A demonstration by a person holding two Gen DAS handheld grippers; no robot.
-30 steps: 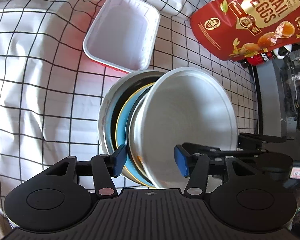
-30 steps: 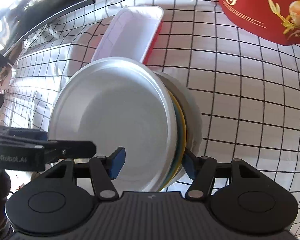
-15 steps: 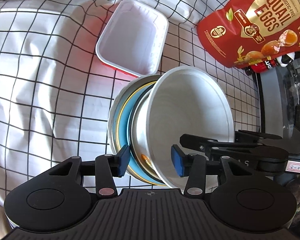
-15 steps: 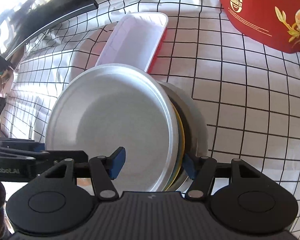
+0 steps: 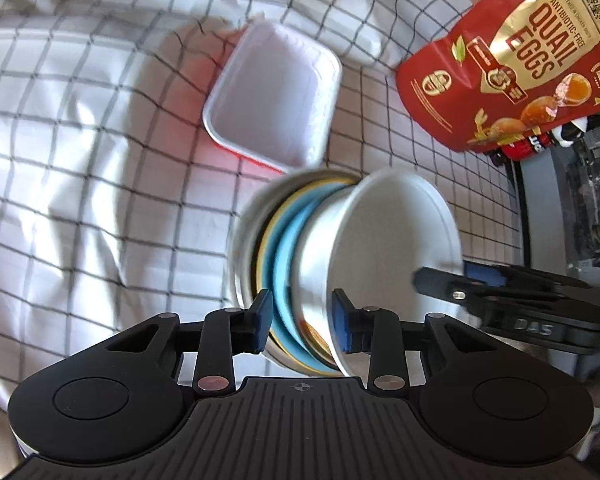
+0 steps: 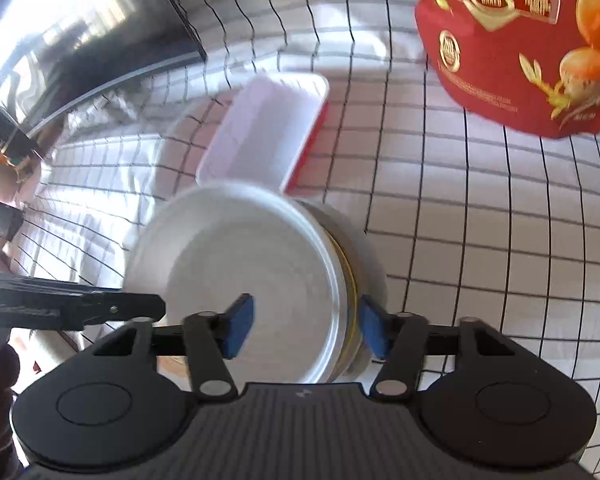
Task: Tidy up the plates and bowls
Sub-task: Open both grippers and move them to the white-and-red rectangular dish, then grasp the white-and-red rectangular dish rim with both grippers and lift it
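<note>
Both grippers' jaws just closed in: left gripper (image 5: 301, 326) and right gripper (image 6: 306, 326), both angled steeply down, clamp the nested dish stack (image 5: 296, 264) on edge above the checked cloth (image 5: 80, 160); a white tray (image 5: 274, 96) lies beyond.

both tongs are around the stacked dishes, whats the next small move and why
Probably finish closing, then lift slowly together. The left tongs straddle the near rim of the stack of plates and bowls, the right tongs the opposite rim. Both have just been closing, but blur hides whether the pads press. The white rectangular tray sits close behind, so go straight up.
</note>
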